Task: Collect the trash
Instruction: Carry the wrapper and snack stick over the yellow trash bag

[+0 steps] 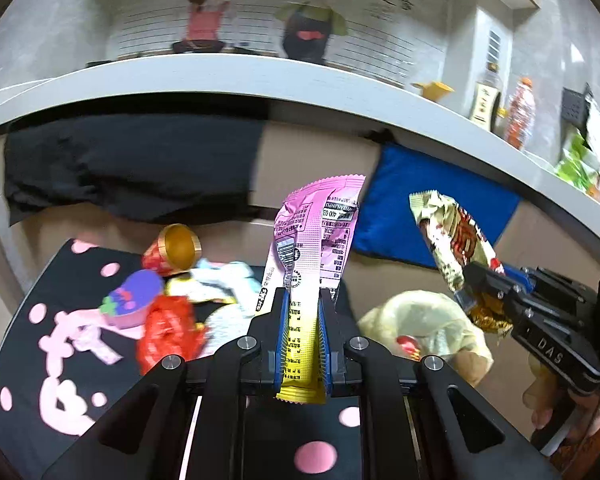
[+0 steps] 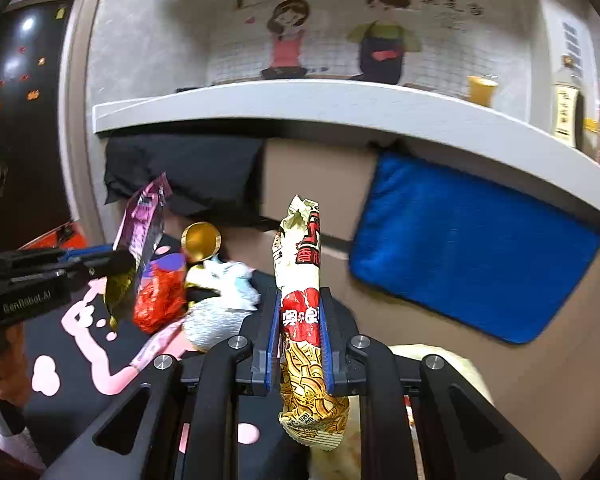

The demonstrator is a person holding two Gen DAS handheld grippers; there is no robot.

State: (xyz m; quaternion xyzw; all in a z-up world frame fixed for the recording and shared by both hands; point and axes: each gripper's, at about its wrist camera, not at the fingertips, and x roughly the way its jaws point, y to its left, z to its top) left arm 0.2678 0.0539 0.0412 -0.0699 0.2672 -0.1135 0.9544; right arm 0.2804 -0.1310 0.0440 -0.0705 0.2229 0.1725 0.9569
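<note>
My left gripper (image 1: 303,300) is shut on a pink and yellow snack wrapper (image 1: 312,248), held upright; it also shows in the right wrist view (image 2: 144,232). My right gripper (image 2: 300,300) is shut on a cream, red and gold sausage wrapper (image 2: 300,280), seen at the right of the left wrist view (image 1: 456,240). Both are held above a black surface with pink dots (image 1: 60,320). On it lies a trash pile: a red wrapper (image 1: 168,332), a purple strawberry pack (image 1: 134,296), a gold-lidded red jar (image 1: 178,246) and white wrappers (image 1: 228,280). A pale plastic bag (image 1: 424,320) lies below my right gripper.
A grey counter edge (image 1: 260,80) curves across the back with bottles (image 1: 520,112), a yellow cup (image 1: 434,90) and green packs (image 1: 576,164) on it. A black cloth (image 1: 132,160) and a blue cloth (image 1: 432,208) hang on the cabinet front below.
</note>
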